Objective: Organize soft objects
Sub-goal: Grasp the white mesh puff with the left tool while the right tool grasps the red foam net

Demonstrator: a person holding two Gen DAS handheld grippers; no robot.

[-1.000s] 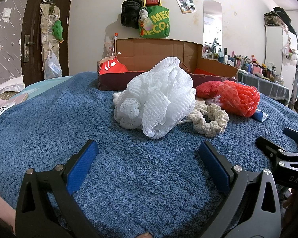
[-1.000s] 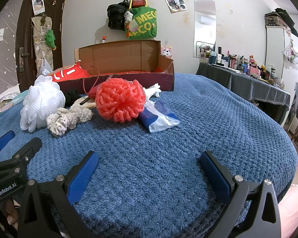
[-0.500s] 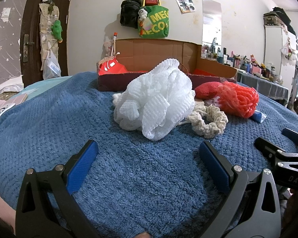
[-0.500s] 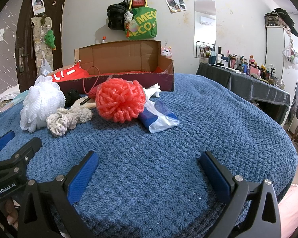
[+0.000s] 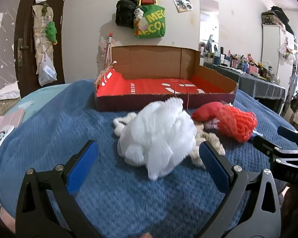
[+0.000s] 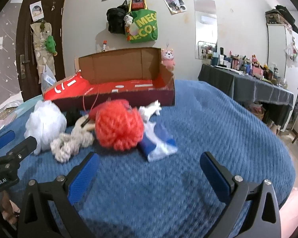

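A white mesh bath pouf (image 5: 159,136) lies on the blue blanket, just ahead of my open left gripper (image 5: 147,158). A cream knitted scrunchie (image 5: 210,144) lies at its right, partly hidden. A red mesh pouf (image 5: 238,125) and a red soft item (image 5: 206,113) lie further right. In the right wrist view my open right gripper (image 6: 149,166) hovers in front of the red pouf (image 6: 119,127), the scrunchie (image 6: 69,144), a blue and white pouch (image 6: 159,144) and the white pouf (image 6: 44,123). An open cardboard box (image 5: 164,83) with a red bottom stands behind them.
The blue blanket (image 5: 49,130) covers the bed. A small white soft item (image 6: 151,111) lies by the box front. A dark table (image 6: 248,87) with many bottles stands at the right. A phone and pink case (image 5: 2,130) lie at the left edge.
Both grippers have risen and tilted down, and moved closer to the pile. The box's red inside now shows. The objects have not moved.
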